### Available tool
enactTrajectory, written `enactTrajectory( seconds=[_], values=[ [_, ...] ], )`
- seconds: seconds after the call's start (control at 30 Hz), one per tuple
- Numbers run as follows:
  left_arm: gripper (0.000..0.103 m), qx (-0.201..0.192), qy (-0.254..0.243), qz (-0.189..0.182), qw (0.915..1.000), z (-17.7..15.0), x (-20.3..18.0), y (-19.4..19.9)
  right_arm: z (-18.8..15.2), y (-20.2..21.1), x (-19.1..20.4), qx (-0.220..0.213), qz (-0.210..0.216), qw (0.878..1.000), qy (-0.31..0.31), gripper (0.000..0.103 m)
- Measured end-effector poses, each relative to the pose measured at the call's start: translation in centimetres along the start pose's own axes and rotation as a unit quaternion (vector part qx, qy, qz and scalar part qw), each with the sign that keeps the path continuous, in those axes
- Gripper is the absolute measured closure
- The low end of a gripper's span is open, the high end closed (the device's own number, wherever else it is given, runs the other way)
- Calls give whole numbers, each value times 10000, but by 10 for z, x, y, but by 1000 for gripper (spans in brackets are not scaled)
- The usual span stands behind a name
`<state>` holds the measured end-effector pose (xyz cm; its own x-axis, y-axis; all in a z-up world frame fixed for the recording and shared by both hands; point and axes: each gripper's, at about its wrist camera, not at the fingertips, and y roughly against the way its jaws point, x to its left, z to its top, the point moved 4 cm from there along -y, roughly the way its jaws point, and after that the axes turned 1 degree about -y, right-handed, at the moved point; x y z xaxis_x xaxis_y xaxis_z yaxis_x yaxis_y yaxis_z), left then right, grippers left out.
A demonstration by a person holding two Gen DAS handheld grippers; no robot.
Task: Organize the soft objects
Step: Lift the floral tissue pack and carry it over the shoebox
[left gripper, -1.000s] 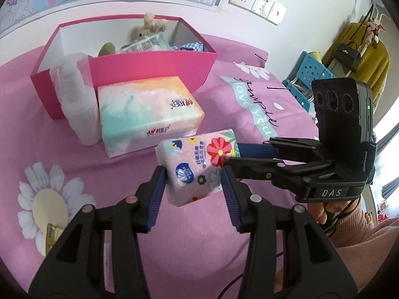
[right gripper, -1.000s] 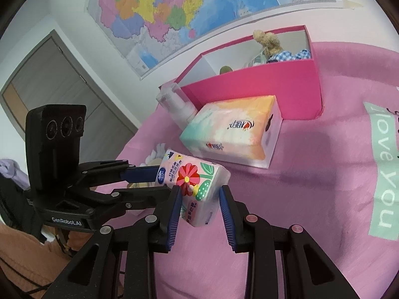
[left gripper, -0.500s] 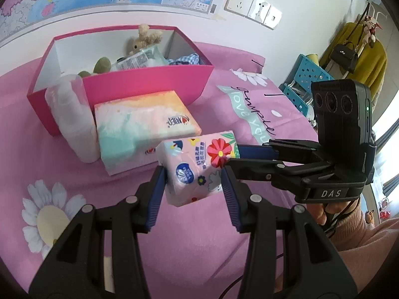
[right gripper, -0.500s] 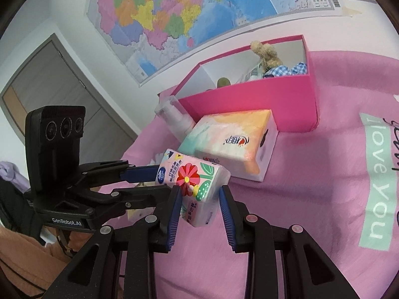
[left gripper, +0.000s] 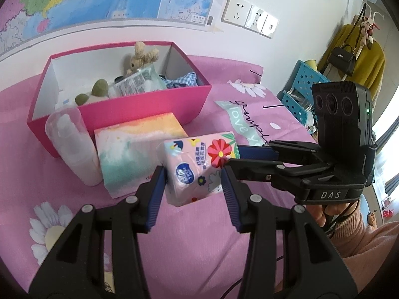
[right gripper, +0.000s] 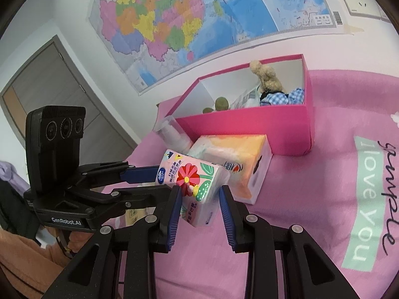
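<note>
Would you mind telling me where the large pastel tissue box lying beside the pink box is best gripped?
Grip the pastel tissue box across its long side faces, coming from above: it lies flat, top clear, with the clear plastic bottle close at one end.

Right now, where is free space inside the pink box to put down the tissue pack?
The left end of the pink box shows bare white floor and walls. The middle and right are crowded: green balls, a plastic packet, checked cloth and a plush toy.
</note>
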<state>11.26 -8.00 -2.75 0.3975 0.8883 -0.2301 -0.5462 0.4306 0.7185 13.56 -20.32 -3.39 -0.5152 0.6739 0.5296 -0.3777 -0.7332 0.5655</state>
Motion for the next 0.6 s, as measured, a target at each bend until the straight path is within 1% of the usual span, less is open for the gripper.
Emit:
enactTrajectory(
  seconds=[0.6],
  values=[
    [56, -146, -87, 12, 9999, 18, 2, 0, 13, 4, -3, -133, -28, 9999, 56, 71]
  ],
)
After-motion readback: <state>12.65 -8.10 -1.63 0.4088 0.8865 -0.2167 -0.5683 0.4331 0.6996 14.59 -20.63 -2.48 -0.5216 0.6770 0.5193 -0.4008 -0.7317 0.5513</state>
